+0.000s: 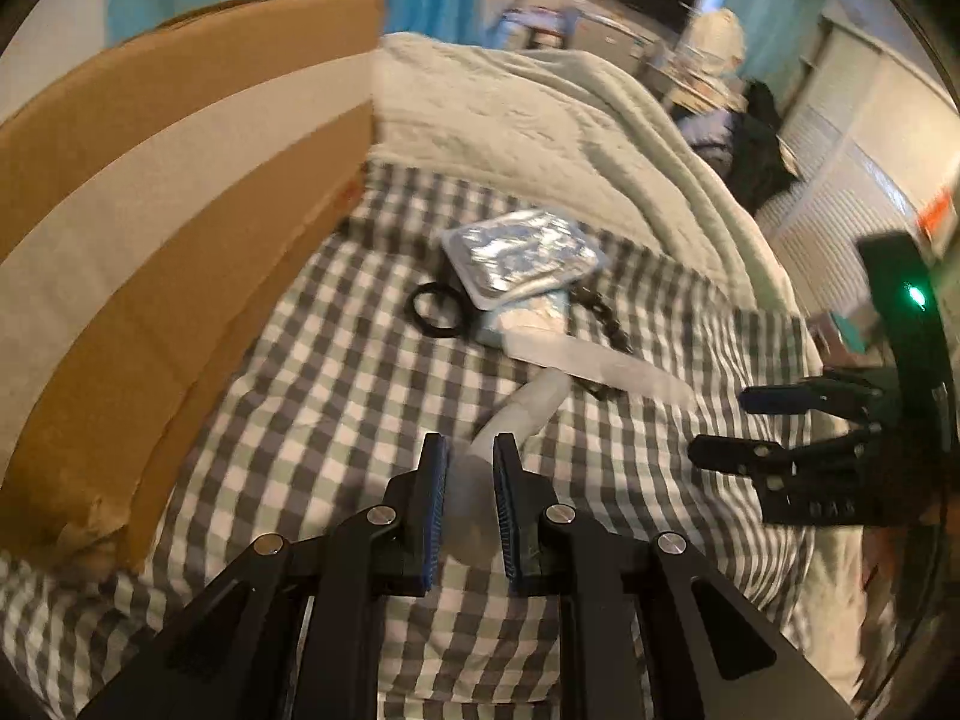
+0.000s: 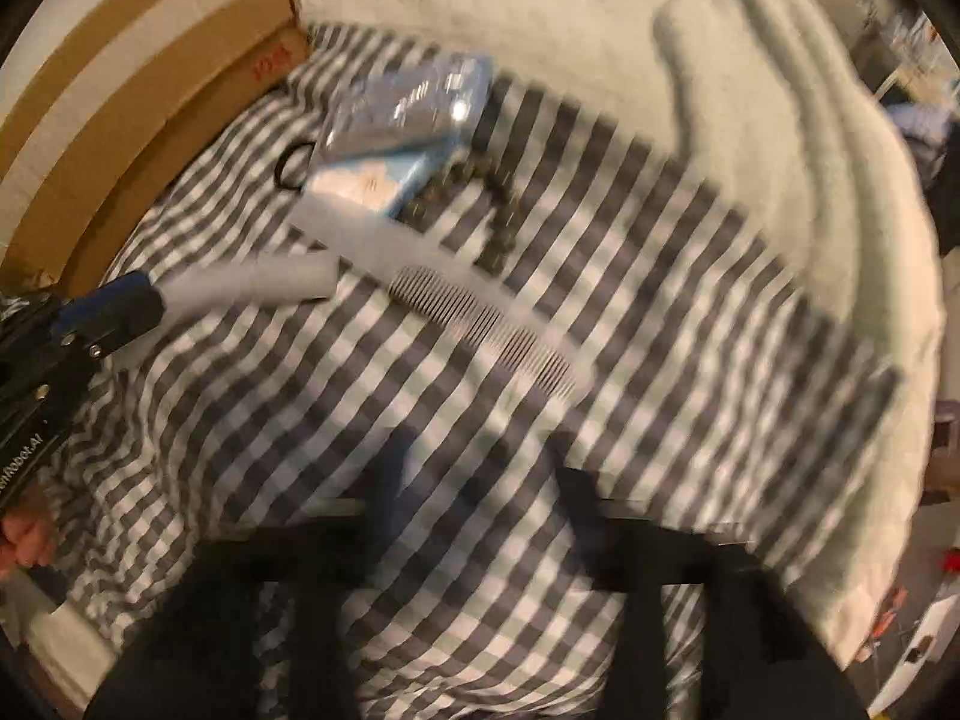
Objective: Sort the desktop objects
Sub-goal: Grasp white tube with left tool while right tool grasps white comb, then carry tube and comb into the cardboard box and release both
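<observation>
Left wrist view shows our left gripper (image 1: 471, 483) clamped on a white tube (image 1: 528, 411) over the checked sheet (image 1: 312, 420), our right gripper (image 1: 720, 429) open and empty, comb (image 2: 474, 306), foil pack (image 1: 521, 255) and hair tie (image 1: 433, 311) unsorted beside the cardboard box (image 1: 180, 228).

Left wrist view: looking steeply down along the left claw (image 1: 468, 504), close over the checked bedspread (image 1: 336, 396), cardboard box (image 1: 156, 228) to its left, right claw (image 1: 729, 426) at its right edge. Right wrist view: likewise steeply down, blurred, left claw (image 2: 144, 294) at its left. Shared: white comb (image 2: 480, 312), foil packet (image 1: 519, 255), box, bedspread ahead of both claws.
</observation>
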Demonstrator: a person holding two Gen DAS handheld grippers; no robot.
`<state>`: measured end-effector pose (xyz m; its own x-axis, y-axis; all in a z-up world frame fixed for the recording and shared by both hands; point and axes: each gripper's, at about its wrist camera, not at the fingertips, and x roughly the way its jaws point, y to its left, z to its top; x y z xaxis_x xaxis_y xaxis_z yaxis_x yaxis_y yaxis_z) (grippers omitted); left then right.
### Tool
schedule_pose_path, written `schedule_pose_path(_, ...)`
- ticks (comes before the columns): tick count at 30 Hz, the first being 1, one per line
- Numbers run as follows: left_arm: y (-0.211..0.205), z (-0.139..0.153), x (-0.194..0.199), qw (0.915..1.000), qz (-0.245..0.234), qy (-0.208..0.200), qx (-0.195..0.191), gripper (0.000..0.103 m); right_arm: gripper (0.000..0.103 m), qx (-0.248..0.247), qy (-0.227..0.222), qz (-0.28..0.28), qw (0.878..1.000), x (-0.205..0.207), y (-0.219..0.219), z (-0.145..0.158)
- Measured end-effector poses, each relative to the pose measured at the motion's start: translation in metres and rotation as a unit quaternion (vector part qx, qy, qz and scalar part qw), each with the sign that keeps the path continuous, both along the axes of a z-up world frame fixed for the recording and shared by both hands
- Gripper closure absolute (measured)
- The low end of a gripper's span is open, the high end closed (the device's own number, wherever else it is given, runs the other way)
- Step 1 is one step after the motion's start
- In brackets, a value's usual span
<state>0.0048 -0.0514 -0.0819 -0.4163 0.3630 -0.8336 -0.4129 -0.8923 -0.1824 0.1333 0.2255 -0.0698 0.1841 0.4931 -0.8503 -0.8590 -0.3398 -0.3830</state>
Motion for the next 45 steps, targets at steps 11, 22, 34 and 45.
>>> schedule_pose_path(11, 0.012, -0.02, -0.014, 0.9988, -0.015, -0.041, 0.02, 0.045, 0.035, -0.013, -0.108, 0.063, 0.992, -0.02, 0.033, -0.038)
schedule_pose_path(22, 0.037, -0.05, -0.02, 0.9937, -0.087, -0.031, -0.063, 0.089, 0.075, -0.064, -0.023, 0.005, 0.998, 0.011, 0.039, -0.038)
schedule_pose_path(34, 0.021, -0.006, -0.007, 0.992, -0.066, -0.097, 0.048, 0.092, 0.1, -0.074, 0.109, -0.112, 0.985, 0.077, -0.059, -0.019)
schedule_pose_path(45, -0.008, 0.059, 0.007, 0.9874, -0.035, -0.115, 0.103, 0.093, 0.1, -0.016, 0.197, -0.16, 0.967, 0.062, -0.067, 0.095)
